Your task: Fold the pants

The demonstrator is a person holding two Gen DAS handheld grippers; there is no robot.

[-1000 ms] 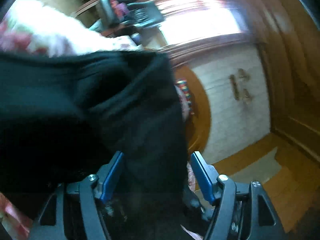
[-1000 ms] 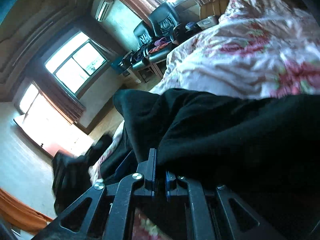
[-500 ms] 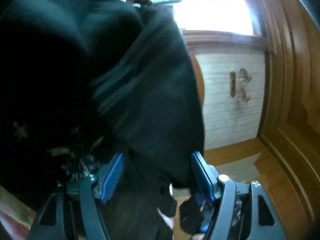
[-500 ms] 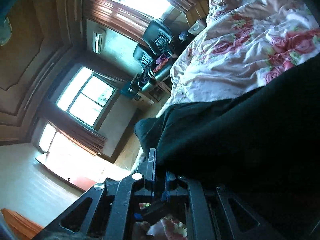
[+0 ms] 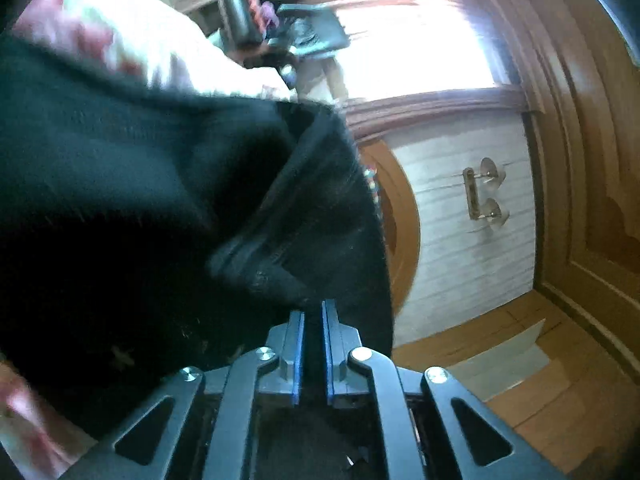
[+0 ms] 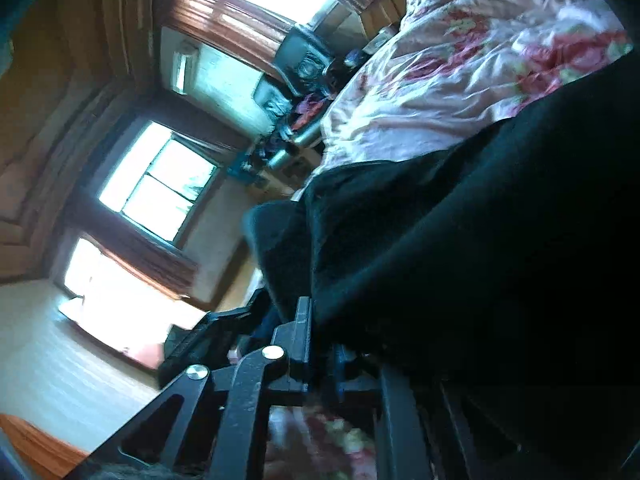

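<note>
Left wrist view is showing the black pants (image 5: 152, 208) spreading over the flowered bedcover (image 5: 132, 44), with the left gripper (image 5: 313, 312), whose blue-padded fingers were standing wide apart half a second ago, now pinching a fold of the cloth between nearly touching pads. Right wrist view is showing the pants (image 6: 500, 248) lying across the same bedcover (image 6: 460, 68), the right gripper (image 6: 320, 340) still clamping the cloth's edge between fingers pressed close together, as before.

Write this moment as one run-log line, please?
task: fold pants | left gripper: shut on black pants | right gripper: shut on black pants | surface: floral bedspread
</note>
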